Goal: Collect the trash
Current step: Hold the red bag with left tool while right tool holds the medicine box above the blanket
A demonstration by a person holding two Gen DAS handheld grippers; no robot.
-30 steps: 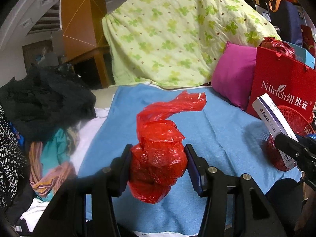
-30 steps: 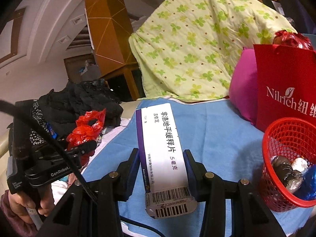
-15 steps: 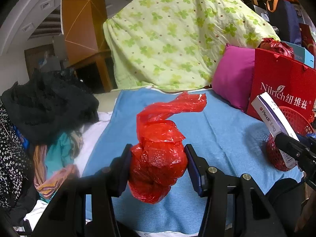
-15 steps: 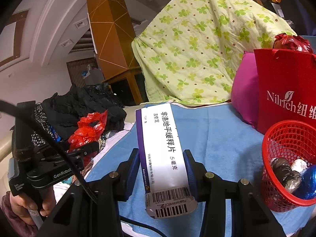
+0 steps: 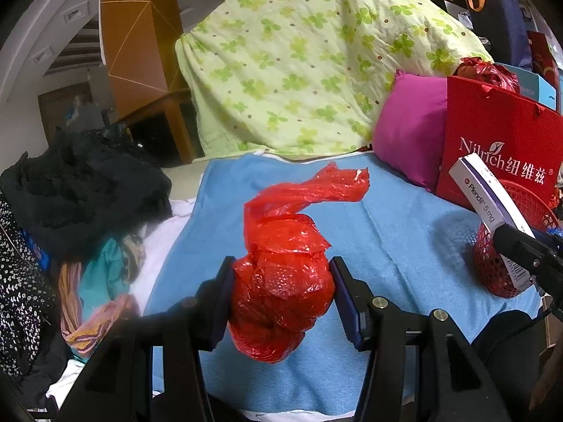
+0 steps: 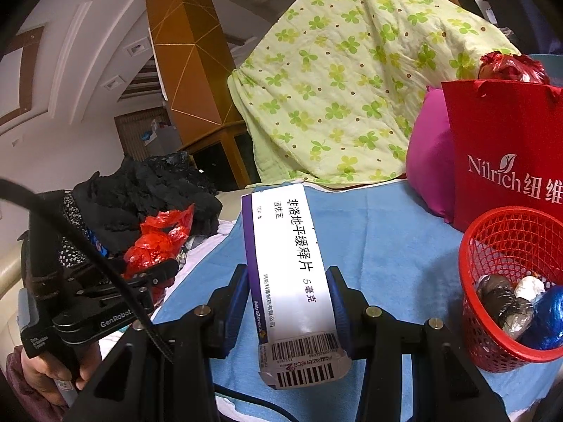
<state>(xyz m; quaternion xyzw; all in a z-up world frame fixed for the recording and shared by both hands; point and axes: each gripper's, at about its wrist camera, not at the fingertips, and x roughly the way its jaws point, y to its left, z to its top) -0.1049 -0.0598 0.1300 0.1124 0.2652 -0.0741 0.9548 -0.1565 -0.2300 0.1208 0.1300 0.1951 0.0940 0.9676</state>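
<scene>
Almost nothing changes over the last second: both hands hold steady. Left hand-held gripper (image 5: pixel 281 293) is clamped on the red bag (image 5: pixel 281 281) above the blue towel (image 5: pixel 404 239). Right hand-held gripper (image 6: pixel 288 304) grips the box (image 6: pixel 292 281), near the basket (image 6: pixel 510 348). Both await dropping, I judge.
</scene>
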